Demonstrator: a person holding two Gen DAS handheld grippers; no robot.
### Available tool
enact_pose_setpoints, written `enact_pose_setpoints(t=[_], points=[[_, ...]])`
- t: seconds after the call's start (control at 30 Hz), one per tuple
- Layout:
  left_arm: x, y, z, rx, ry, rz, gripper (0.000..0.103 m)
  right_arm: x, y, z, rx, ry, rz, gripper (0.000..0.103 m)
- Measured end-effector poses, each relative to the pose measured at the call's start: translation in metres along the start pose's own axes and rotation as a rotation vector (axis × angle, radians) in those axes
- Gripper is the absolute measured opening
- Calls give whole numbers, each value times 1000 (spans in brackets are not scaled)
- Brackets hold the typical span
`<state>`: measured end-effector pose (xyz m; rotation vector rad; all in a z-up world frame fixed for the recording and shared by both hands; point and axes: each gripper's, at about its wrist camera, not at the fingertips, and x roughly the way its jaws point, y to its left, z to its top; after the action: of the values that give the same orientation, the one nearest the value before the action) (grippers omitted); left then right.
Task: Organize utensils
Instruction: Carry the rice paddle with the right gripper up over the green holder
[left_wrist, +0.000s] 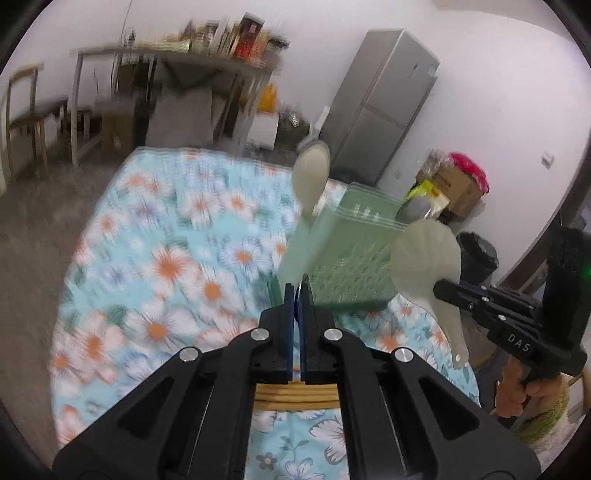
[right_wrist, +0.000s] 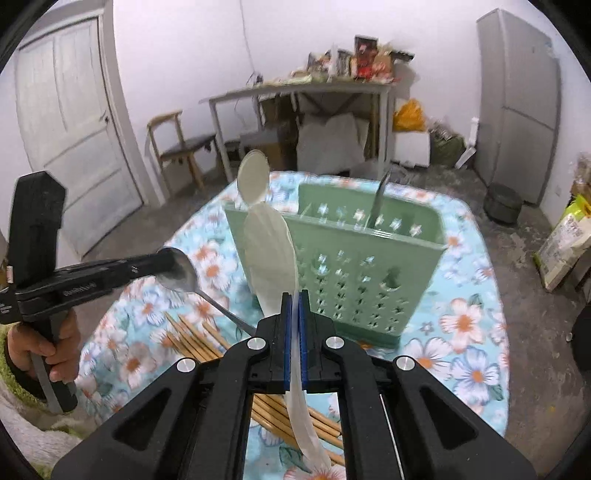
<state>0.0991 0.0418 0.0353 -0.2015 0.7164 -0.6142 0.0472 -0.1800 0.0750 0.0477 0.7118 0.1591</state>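
Right wrist view: right gripper (right_wrist: 294, 295) pinches a white rice paddle (right_wrist: 271, 254) by its handle, clear for the green utensil caddy (right_wrist: 369, 273); left gripper (right_wrist: 173, 264) clamps a metal spoon (right_wrist: 179, 275).

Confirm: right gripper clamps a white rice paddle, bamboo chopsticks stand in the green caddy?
No. The right gripper does clamp the white rice paddle, but the bamboo chopsticks lie on the floral tablecloth, outside the green caddy, as the right wrist view shows.
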Motion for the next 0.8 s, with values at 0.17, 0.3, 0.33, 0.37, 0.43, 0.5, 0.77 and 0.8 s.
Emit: enact_pose_setpoints(t=[0.17,0.3,0.33,0.37,0.43,0.5,0.77,0.8], points=[[-59,-16,35,59,-164,-30,1,-38,-8,7,47,-98,-11,4],[-86,-32,64,133,-269,-14,1,-60,-14,10,83,-159,-19,4],[-88,-37,70,167,-294,9,1,-58,-15,10,89,-163,-20,4],[-88,-41,75,196,-308,35,1,-59,-15,8,95,-167,-19,4],[-83,-47,81,234,-310,79,1,-61,-19,6,111,-173,-17,4],[-69,-54,85,284,-305,128,1,-61,-21,3,126,-179,-16,4],[-6,-74,82,423,-237,244,1,-58,-31,0,162,-173,-16,4],[-3,-77,81,428,-230,247,1,-58,-33,0,166,-175,-16,4]])
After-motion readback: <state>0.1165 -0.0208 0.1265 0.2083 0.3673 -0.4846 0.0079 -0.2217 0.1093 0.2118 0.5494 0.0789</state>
